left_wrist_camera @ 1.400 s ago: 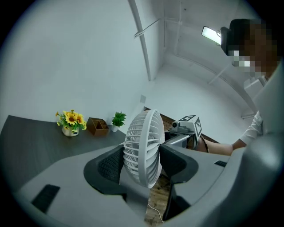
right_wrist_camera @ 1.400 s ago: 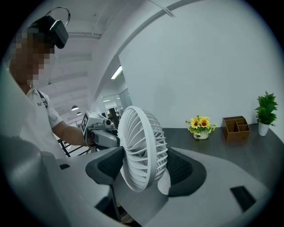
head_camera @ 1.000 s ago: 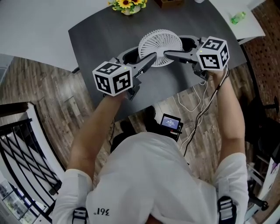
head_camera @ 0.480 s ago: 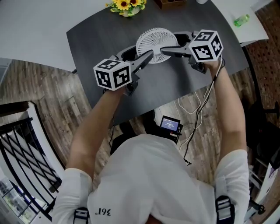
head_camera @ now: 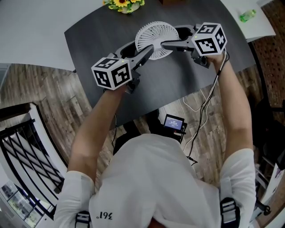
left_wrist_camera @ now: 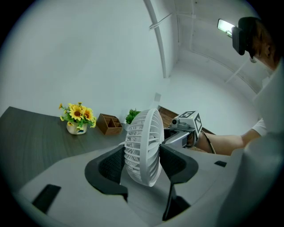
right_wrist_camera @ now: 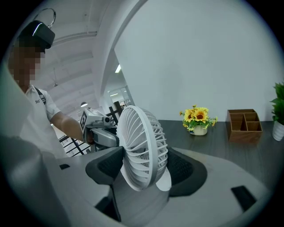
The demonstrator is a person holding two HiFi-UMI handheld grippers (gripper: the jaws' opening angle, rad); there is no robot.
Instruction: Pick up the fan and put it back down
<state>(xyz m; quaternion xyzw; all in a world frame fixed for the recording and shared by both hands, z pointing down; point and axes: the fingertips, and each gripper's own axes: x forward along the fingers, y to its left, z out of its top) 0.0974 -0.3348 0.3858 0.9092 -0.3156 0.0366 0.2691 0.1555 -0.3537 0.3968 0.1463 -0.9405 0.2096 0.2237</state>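
White plastic fan sits upper centre of the head view, over the dark grey table, pinched from two sides at once. Left gripper comes in from the lower left and its jaws are closed on the fan's grille, one pad on each face; the left gripper view shows the fan edge-on, straight between the pads. Right gripper comes in from the right, on the opposite rim, and is clamped the same way; its own view has the disc edge-on too. So the disc plane runs along both grippers' jaw lines, and the two grippers face each other across it; neither is nearer, both are on it. Both forearms are stretched well forward and converge at the fan, marker cubes up. Can't confirm from these frames whether the base is clear of the tabletop; my read is it's off the surface, the lift half of the job. Setting down needs both grippers lowered together, or the disc twists. Yellow flowers are at the top edge, well apart.
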